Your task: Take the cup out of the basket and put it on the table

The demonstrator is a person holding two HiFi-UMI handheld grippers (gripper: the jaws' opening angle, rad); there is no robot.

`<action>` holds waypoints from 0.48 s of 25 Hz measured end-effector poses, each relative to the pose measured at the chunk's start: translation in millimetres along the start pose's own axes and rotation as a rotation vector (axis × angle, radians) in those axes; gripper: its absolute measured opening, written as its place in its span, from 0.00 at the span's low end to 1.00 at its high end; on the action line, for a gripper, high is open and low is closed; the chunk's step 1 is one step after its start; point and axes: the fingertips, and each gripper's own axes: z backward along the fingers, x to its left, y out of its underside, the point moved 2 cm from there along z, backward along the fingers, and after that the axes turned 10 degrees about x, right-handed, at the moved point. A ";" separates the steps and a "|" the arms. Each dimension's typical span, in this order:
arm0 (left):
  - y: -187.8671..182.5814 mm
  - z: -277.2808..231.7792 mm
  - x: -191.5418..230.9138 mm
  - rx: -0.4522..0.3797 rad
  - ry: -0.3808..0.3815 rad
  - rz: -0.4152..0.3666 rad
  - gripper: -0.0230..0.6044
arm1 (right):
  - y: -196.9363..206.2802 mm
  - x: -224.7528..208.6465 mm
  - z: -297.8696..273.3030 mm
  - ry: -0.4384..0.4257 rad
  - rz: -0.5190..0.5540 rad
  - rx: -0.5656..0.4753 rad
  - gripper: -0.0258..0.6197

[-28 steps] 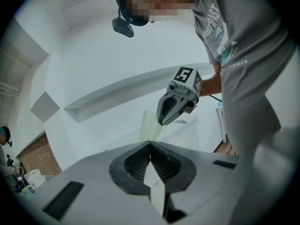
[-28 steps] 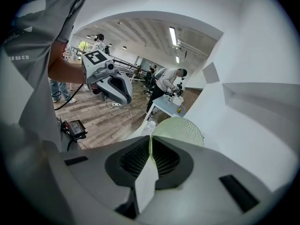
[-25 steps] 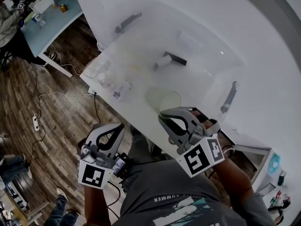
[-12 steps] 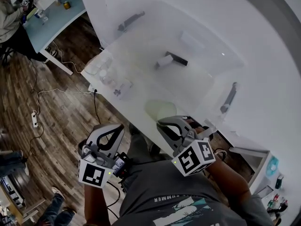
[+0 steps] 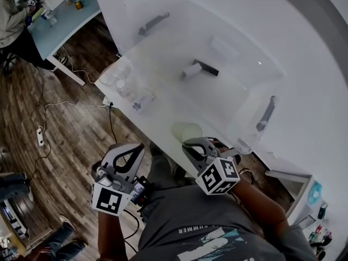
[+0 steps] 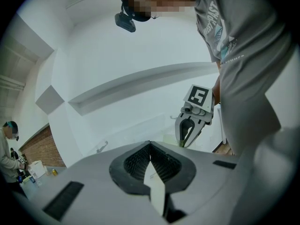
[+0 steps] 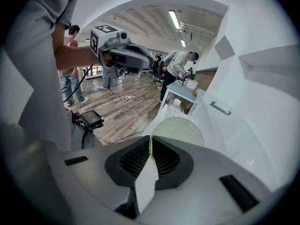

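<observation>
A white bench (image 5: 315, 124) stood on a wood-plank floor (image 5: 65, 140) where a cable (image 5: 70, 106) ran to a power strip (image 5: 41, 140). A pale blue table (image 5: 60, 20) stood further off, with a person beside it. On the bench sat a big pale basket (image 5: 163, 53) with a dark bar (image 5: 205, 68) and a few small pale items in it. Clear bottles (image 5: 120, 83) stood at its left end.

The green cup (image 5: 186, 130) was outside the basket, over the bench's near edge; whether it touched the bench could not be told. The right gripper (image 5: 190, 143) had its fingers pinched on the cup's thin wall. The cup seemed tilted, with its long axis roughly along the fingers and its rounded body pointing away toward the basket. The left gripper (image 5: 134, 148) hung off the bench above the floor, fingers pressed together with nothing between them.
</observation>
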 end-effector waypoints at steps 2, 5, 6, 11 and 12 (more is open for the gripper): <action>2.3 -1.2 0.4 0.004 0.002 0.003 0.05 | 7.5 2.9 -10.2 -0.017 -0.009 0.017 0.09; 5.3 -3.0 0.7 0.010 0.006 0.007 0.05 | 20.1 7.6 -26.2 -0.044 -0.026 0.047 0.09; 6.2 -3.5 0.8 0.011 0.007 0.008 0.05 | 24.0 9.4 -30.8 -0.053 -0.030 0.057 0.09; 9.7 -7.9 1.8 0.023 0.019 0.016 0.05 | 41.5 17.6 -52.4 -0.096 -0.042 0.103 0.09; 10.1 -9.4 2.0 0.023 0.022 0.016 0.05 | 45.0 19.0 -57.0 -0.104 -0.045 0.112 0.09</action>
